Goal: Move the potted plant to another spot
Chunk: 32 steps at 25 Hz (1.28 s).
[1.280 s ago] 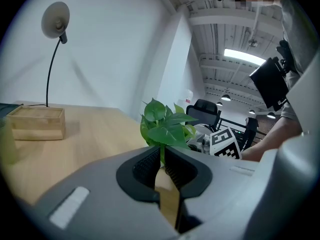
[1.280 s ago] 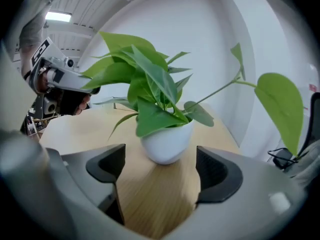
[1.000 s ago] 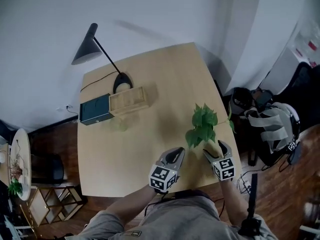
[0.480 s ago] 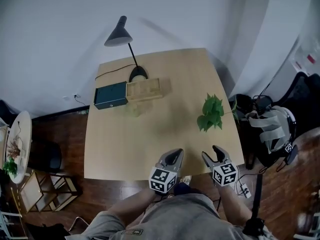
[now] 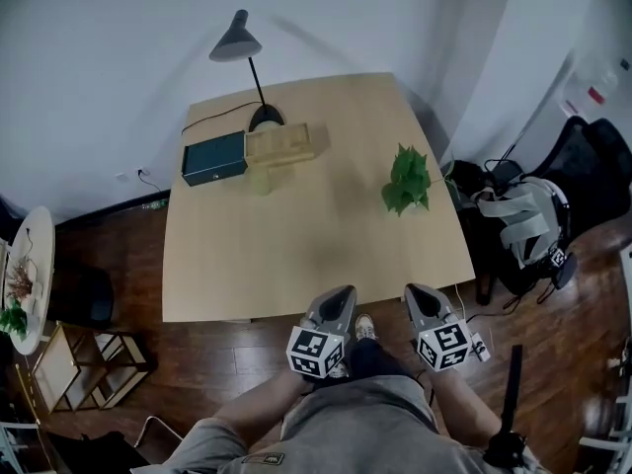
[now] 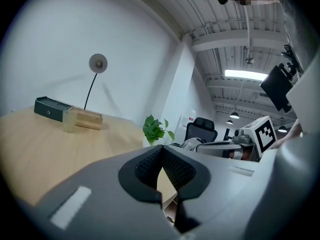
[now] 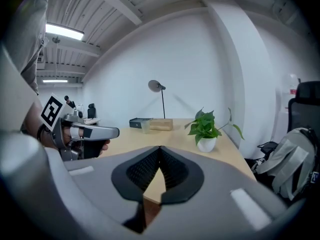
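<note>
Closing just now, the right gripper's (image 7: 160,149) jaws meet with nothing between them, and the left gripper's (image 6: 162,149) jaws are pressed together too, empty. Both hang off the near edge of the table (image 5: 296,255), over the wooden floor (image 5: 227,354). The potted plant (image 5: 406,180) stands upright by the table's right edge, well apart from both. Lamp (image 5: 242,47), dark box (image 5: 213,158) and wooden box (image 5: 279,144) sit at the far side.

One potted plant (image 5: 406,178), one lamp (image 5: 265,118) — two boxes (image 5: 213,158) (image 5: 279,144), two grippers (image 5: 339,300) (image 5: 419,298)
</note>
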### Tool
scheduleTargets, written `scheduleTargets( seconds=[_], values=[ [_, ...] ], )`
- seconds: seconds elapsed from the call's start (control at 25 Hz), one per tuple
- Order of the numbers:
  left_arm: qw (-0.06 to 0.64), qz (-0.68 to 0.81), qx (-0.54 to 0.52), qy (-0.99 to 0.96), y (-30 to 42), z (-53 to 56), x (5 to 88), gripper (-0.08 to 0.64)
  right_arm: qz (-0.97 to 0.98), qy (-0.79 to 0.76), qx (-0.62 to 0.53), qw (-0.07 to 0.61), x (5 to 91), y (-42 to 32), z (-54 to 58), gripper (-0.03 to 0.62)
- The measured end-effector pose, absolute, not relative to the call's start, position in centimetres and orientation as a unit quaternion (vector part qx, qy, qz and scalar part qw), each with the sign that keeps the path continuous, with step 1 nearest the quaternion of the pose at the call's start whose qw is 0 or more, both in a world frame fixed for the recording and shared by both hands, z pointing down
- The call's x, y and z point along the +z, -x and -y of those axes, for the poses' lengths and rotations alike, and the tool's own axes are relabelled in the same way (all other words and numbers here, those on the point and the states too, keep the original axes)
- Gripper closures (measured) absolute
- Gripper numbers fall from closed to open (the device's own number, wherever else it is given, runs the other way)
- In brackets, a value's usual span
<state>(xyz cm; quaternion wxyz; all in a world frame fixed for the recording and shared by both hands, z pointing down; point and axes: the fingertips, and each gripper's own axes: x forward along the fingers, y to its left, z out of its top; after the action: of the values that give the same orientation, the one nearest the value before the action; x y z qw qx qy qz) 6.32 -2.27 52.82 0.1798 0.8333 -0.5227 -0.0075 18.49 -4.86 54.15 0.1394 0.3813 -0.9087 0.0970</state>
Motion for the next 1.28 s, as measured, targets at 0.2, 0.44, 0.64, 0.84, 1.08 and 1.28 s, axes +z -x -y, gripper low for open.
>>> scheduleTargets(
  seconds=[0.2,0.44,0.64,0.84,1.08,1.28],
  values=[
    [0.183,0.525,-0.008,-0.831,-7.3,-0.7,52.9,0.56,0.909,-0.381,0.089,0.144,53.6,-19.4,1.8,0.586],
    [0.178,0.531,-0.009,-0.828,-9.1,-1.8,52.0,0.56,0.922,-0.357,0.053,0.143,52.2,-19.7,0.6,0.586],
    [0.179,0.533,-0.011,-0.827,-10.5,-2.8,51.2,0.56,0.933,-0.328,0.015,0.147,51.0,-19.7,-0.7,0.586],
    [0.176,0.537,-0.01,-0.825,-11.2,-2.9,50.8,0.56,0.939,-0.31,-0.006,0.147,50.2,-19.6,-1.2,0.586],
    [0.166,0.544,-0.015,-0.822,-12.2,-2.9,50.2,0.56,0.945,-0.29,-0.017,0.151,49.9,-19.6,-1.5,0.586],
    [0.166,0.541,-0.011,-0.824,-13.4,-3.2,50.3,0.56,0.947,-0.283,-0.019,0.152,50.0,-19.9,-1.7,0.586]
  ],
)
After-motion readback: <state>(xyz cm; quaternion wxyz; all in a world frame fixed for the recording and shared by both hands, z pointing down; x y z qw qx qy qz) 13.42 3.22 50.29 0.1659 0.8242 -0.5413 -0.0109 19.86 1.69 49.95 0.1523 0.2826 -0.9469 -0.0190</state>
